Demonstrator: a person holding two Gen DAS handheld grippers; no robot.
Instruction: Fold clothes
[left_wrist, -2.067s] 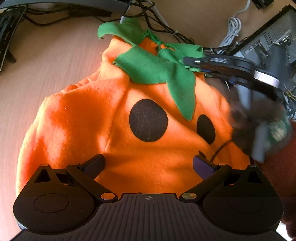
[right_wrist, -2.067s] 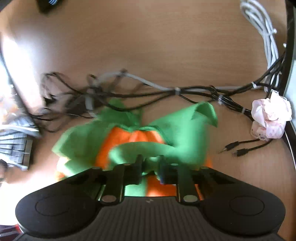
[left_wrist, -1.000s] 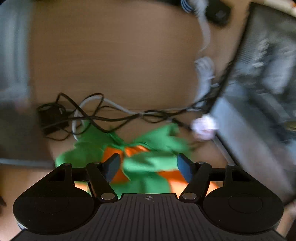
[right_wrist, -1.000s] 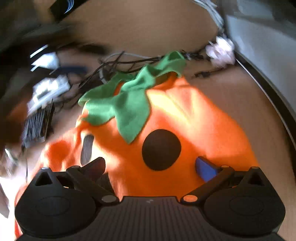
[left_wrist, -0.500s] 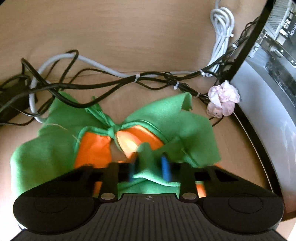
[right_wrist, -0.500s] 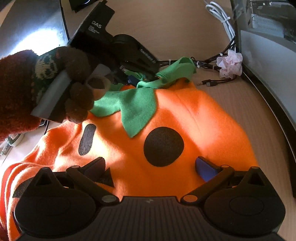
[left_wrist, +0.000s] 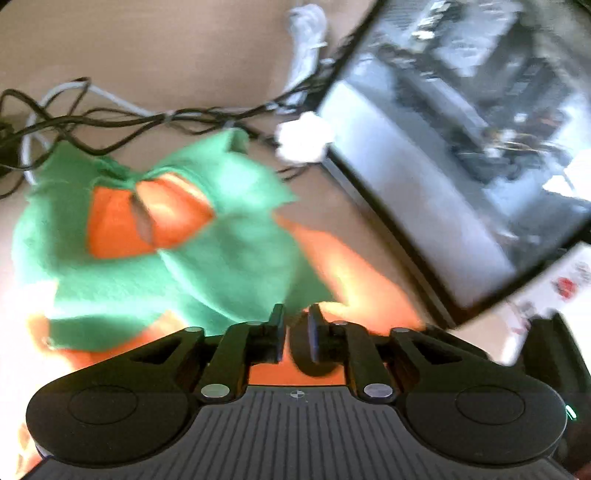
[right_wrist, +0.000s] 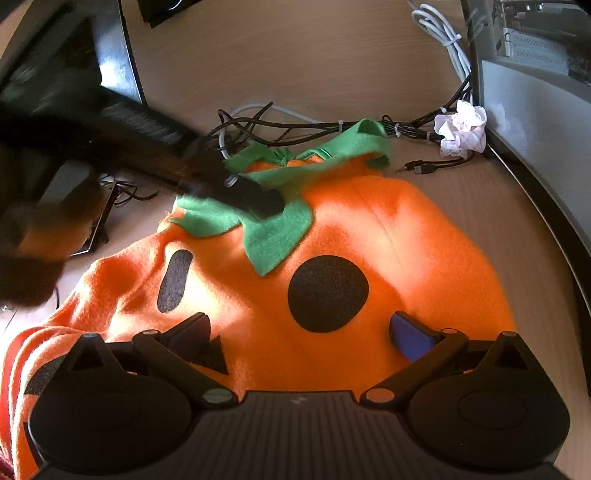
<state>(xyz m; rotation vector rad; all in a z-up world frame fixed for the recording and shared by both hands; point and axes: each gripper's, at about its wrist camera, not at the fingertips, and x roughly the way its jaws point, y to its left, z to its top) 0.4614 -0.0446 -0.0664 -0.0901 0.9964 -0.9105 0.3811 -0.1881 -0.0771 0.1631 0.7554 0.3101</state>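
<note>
An orange fleece pumpkin costume (right_wrist: 388, 236) with black face patches lies on the wooden desk (right_wrist: 295, 55). Its green leaf collar (right_wrist: 273, 236) sits at the far end. My left gripper (left_wrist: 295, 325) is shut on the green collar (left_wrist: 229, 266); that view is motion-blurred. In the right wrist view the left gripper (right_wrist: 255, 201) is a dark blur on the collar, with a person's sleeve behind it. My right gripper (right_wrist: 299, 332) hovers open low over the orange body, a round black patch (right_wrist: 328, 291) just ahead of it.
Tangled black and grey cables (right_wrist: 295, 125) lie just beyond the collar. A pale scrunchie (right_wrist: 461, 129) rests beside a computer case (right_wrist: 535, 92) along the right. A white cable bundle (right_wrist: 443, 37) lies far right, and a dark monitor stand (right_wrist: 122, 74) stands at the left.
My left gripper swung from the orange body to the collar, shut on the green fabric, and is now moving with it. My right gripper let go of the collar and holds open over the body.
</note>
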